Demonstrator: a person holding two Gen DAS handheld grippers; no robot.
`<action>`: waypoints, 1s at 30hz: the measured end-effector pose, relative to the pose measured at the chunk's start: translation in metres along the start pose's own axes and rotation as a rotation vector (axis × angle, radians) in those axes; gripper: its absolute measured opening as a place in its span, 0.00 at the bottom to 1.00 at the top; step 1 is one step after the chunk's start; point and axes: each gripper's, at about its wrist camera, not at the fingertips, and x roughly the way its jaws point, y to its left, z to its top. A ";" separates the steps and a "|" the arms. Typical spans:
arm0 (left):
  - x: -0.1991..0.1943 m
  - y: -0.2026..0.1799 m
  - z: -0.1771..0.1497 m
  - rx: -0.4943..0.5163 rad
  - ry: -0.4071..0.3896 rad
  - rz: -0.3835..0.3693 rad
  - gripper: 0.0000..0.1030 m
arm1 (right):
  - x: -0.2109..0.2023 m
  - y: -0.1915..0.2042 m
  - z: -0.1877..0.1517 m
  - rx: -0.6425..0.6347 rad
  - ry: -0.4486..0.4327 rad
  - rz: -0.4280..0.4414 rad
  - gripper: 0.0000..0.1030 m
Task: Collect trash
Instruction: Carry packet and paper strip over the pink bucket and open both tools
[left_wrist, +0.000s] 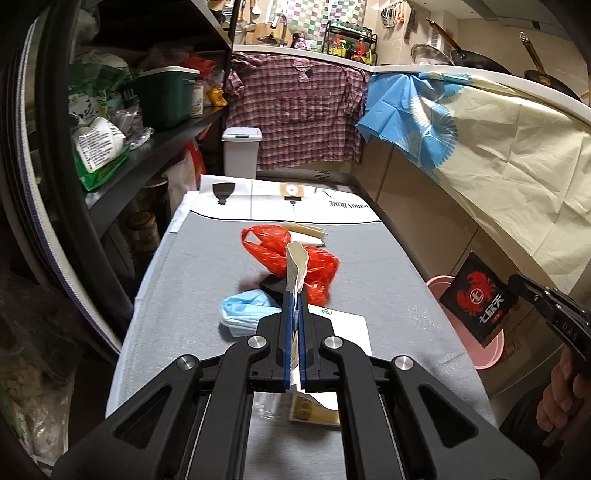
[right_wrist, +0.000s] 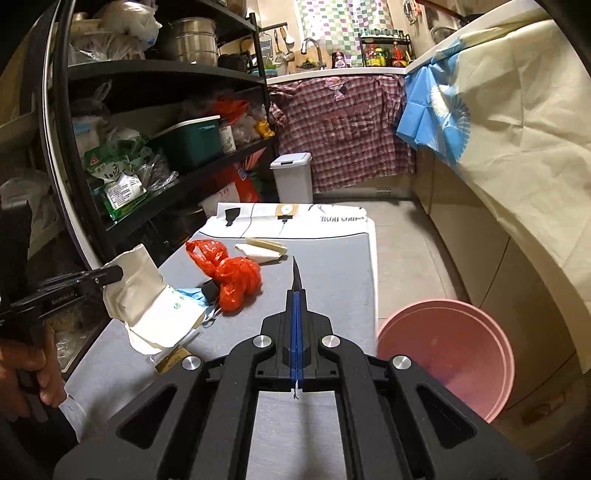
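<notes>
1. We hold 2 pieces of trash. The left gripper (left_wrist: 294, 295) is clamped shut on a crumpled cream paper bag (left_wrist: 295, 266), which stands up out of the closed jaws above the table. The right gripper (right_wrist: 296, 295) is clamped shut on a black snack packet (left_wrist: 476, 295), seen edge-on as a thin dark blade in its own view and face-on from the left wrist view.
2. Both grippers point forward and somewhat downward. A hand (right_wrist: 22, 373) grips the left handle at the lower left of the right wrist view.
3. We judge the step in hand as carrying: both items are lifted, neither is released.
4. The pink bin (right_wrist: 443, 354) stands on the floor just beside the right edge of the grey table (right_wrist: 332, 266). The black packet hangs near its rim in the left wrist view.
5. The next move calls for bringing each closed gripper over the bin mouth before opening it; the paper bag has farther to travel.
6. Beyond the grippers, uncollected trash lies on the table: a blue face mask (left_wrist: 243, 306), a red plastic bag (right_wrist: 232, 277) and, farthest, a cream wrapper (right_wrist: 264, 249).
</notes>
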 end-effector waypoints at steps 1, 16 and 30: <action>0.001 -0.002 0.000 -0.001 0.001 -0.004 0.02 | -0.002 -0.003 0.001 0.000 -0.003 -0.003 0.00; 0.012 -0.060 0.003 0.042 0.018 -0.072 0.02 | -0.026 -0.061 0.005 0.064 -0.041 -0.079 0.00; 0.037 -0.124 0.007 0.098 0.042 -0.160 0.02 | -0.030 -0.114 -0.002 0.132 -0.064 -0.193 0.00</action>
